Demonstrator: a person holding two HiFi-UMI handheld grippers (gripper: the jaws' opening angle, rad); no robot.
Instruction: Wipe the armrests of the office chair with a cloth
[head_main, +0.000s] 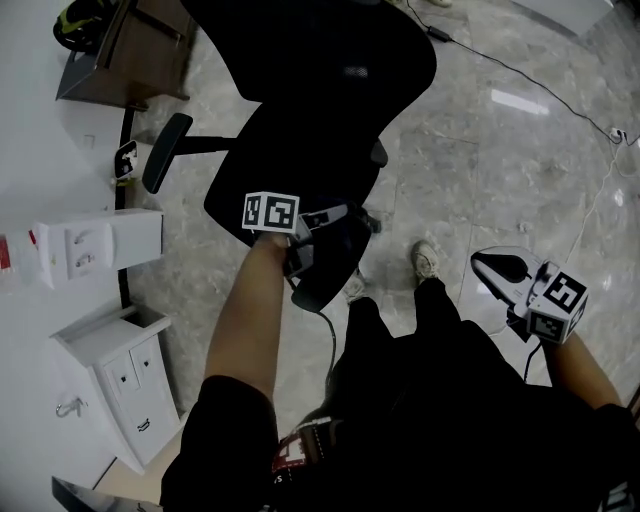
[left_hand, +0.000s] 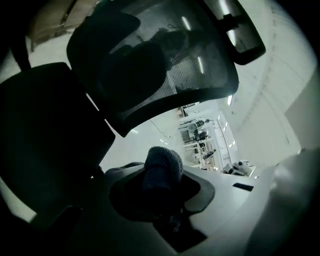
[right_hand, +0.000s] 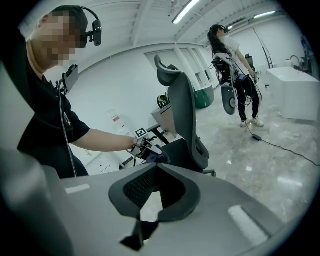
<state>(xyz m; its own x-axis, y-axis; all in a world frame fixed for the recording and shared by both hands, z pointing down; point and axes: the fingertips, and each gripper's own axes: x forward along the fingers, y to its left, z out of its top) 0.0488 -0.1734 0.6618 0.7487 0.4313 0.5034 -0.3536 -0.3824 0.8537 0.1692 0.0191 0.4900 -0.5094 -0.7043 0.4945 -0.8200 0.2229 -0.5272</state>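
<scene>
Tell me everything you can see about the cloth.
The cloth is dark blue-grey with a nubbly, terry-like weave. It is bunched into a rounded wad and clamped between the jaws of the left gripper, with its end poking out past them. It is held low beside the chair, at the seat's side. Whether it touches an armrest can't be told.

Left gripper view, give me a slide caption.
Cloth clamped in the jaws, with the mesh chair back ahead.

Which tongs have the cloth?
The left tongs, shut on the dark cloth beside the chair; the right tongs are open, empty and held away from it.
</scene>
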